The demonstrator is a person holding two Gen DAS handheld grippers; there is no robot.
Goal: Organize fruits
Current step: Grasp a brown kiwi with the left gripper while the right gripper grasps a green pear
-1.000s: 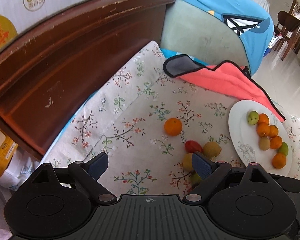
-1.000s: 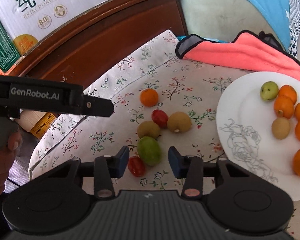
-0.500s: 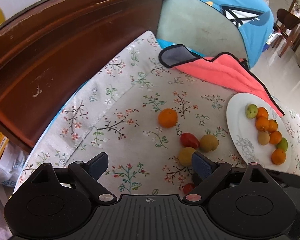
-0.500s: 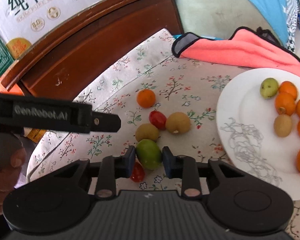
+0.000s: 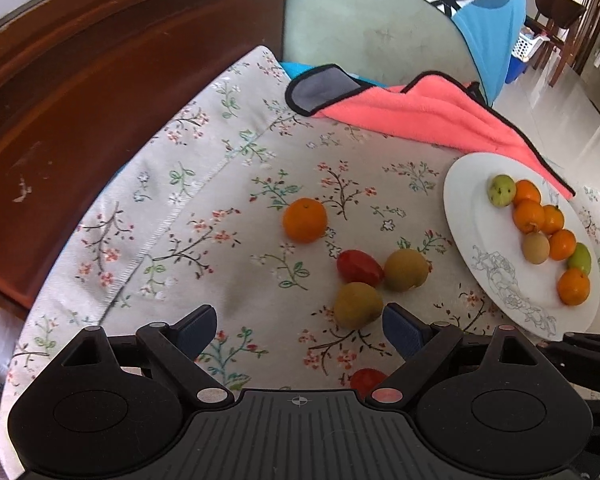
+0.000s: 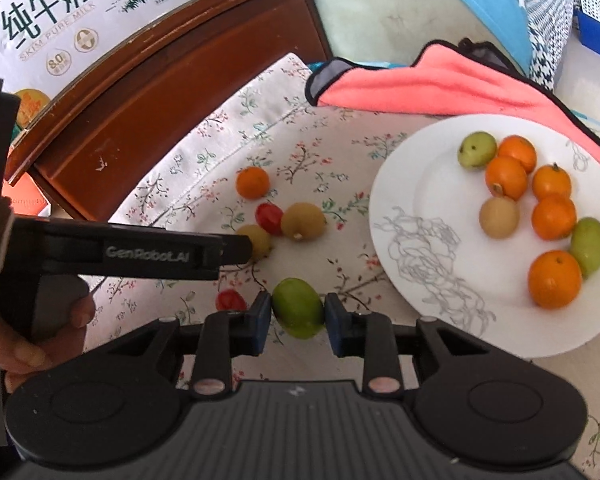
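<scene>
My right gripper (image 6: 296,314) is shut on a green fruit (image 6: 298,307) and holds it above the floral cloth, left of the white plate (image 6: 416,184). The plate holds several oranges, two green fruits and a brown one. On the cloth lie an orange (image 5: 304,220), a red tomato (image 5: 359,267), two brown-green fruits (image 5: 405,269) (image 5: 358,305) and a second tomato (image 5: 367,379). My left gripper (image 5: 299,330) is open and empty, just short of the nearer brown-green fruit. It shows from the side in the right wrist view (image 6: 236,250).
A pink towel (image 5: 420,112) lies behind the plate. A dark wooden board (image 5: 80,100) borders the cloth on the left, with a milk carton box (image 6: 60,12) above it. A grey cushion and blue fabric (image 5: 480,4) stand behind.
My right gripper closed on the green fruit and lifted it, shifting toward the plate. My left gripper moved forward toward the loose fruits and stayed open.
</scene>
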